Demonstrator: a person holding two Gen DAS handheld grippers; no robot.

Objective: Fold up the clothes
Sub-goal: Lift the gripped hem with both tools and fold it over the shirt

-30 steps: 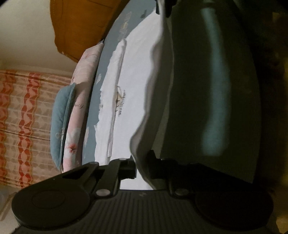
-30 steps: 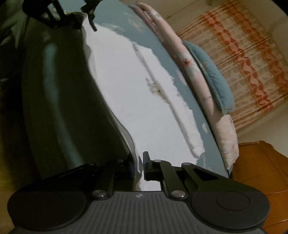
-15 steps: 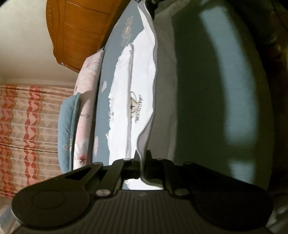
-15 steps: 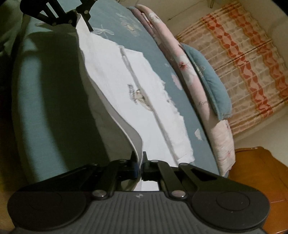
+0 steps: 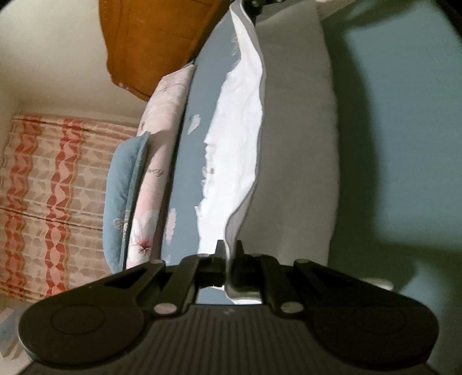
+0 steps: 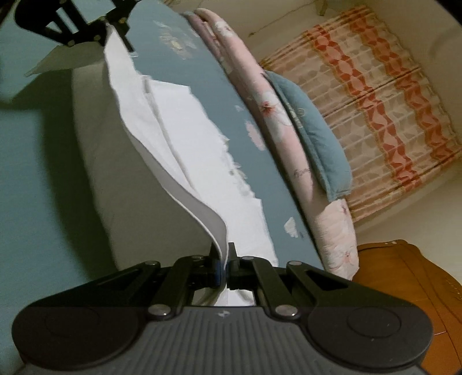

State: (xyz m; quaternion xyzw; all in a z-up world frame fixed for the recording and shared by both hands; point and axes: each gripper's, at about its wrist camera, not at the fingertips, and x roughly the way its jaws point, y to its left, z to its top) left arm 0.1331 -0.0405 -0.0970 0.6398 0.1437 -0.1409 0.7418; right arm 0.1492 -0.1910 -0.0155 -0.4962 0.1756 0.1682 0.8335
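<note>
Two claws: both are clenched on one edge of the white garment (image 5: 239,150), a corner each.
Left claw (image 5: 229,253): jaws pinched tight, a fold of white cloth rising from between them.
Right claw (image 6: 223,256): likewise pinched on its corner; in the left wrist view it shows far off at the top (image 5: 254,4), cloth hanging from it.
Garment position: the far part lies flat on the blue bed sheet (image 5: 184,161); the held edge is off the bed and stretched between the claws, its shaded underside turned outward.
Just changed: a second ago the jaws were a shade wider and settling; now they are fully closed, and the edge has come up from low over the bed.
Against the earlier frame: less of the flat cloth is visible now, the small printed mark in its middle is hidden by the raised flap, and the pink quilt (image 6: 277,121) and the blue pillow (image 6: 314,135) along the far side sit closer in view.
Meaning for the task: probably the first fold, mid-carry; the edge must still travel over the far part and be laid down.
</note>
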